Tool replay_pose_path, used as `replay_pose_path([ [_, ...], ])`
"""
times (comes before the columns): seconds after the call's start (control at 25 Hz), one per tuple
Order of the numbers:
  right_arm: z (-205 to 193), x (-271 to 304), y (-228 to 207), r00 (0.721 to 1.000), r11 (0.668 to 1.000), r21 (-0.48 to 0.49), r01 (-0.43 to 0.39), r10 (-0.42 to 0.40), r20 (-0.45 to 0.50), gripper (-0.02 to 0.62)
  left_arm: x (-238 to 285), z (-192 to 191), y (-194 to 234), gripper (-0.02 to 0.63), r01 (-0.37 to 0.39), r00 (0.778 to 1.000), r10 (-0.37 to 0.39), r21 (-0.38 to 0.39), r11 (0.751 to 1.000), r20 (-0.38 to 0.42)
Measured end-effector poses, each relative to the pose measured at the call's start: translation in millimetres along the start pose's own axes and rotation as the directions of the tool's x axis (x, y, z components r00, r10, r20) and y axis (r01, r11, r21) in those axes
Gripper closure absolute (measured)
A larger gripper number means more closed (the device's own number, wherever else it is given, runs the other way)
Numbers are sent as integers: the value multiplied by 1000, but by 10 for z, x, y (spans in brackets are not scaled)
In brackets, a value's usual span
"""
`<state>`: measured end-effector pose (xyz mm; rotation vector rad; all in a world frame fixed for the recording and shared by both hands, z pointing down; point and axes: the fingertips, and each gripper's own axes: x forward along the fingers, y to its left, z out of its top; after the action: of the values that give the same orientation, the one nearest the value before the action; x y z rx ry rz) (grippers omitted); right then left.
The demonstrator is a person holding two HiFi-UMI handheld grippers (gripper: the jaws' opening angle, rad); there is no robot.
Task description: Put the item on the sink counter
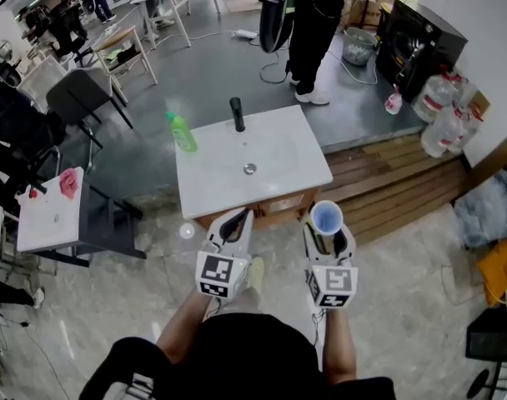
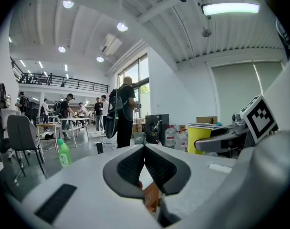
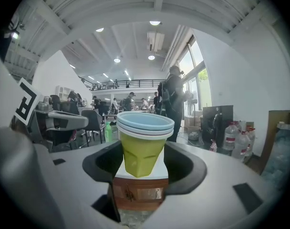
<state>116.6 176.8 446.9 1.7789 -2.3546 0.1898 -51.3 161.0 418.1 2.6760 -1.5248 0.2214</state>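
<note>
- My left gripper (image 1: 234,220) pointed forward, roughly level, jaws pressed together with nothing between them.
- My right gripper (image 1: 327,238), just right of it, gripped a cup stack (image 1: 326,217) upright.

From the head we look steeply down on the sink counter (image 1: 287,157), fairly near, with the left gripper (image 1: 236,217) and right gripper (image 1: 326,230) at the frame's bottom. Each gripper camera sits close behind its own jaws and looks almost level across the room, the right one past its cup (image 3: 142,151). We find the green bottle (image 1: 182,132), the standing person (image 1: 308,23) and the water jugs (image 1: 441,111) in all three views. Each gripper view catches the other gripper at its inner edge.
</note>
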Motion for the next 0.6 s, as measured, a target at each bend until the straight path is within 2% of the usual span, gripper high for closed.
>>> replay_pose_path([
  [0.28, 84, 723, -164, 998, 1000, 17, 23, -22, -52, 329, 714, 39, 417, 603, 28, 999, -29, -18, 999, -23],
  [0.6, 141, 1407, -323, 999, 999, 20, 36, -36, -38, 329, 1294, -24, 819, 603, 51, 998, -52, -37, 998, -46],
])
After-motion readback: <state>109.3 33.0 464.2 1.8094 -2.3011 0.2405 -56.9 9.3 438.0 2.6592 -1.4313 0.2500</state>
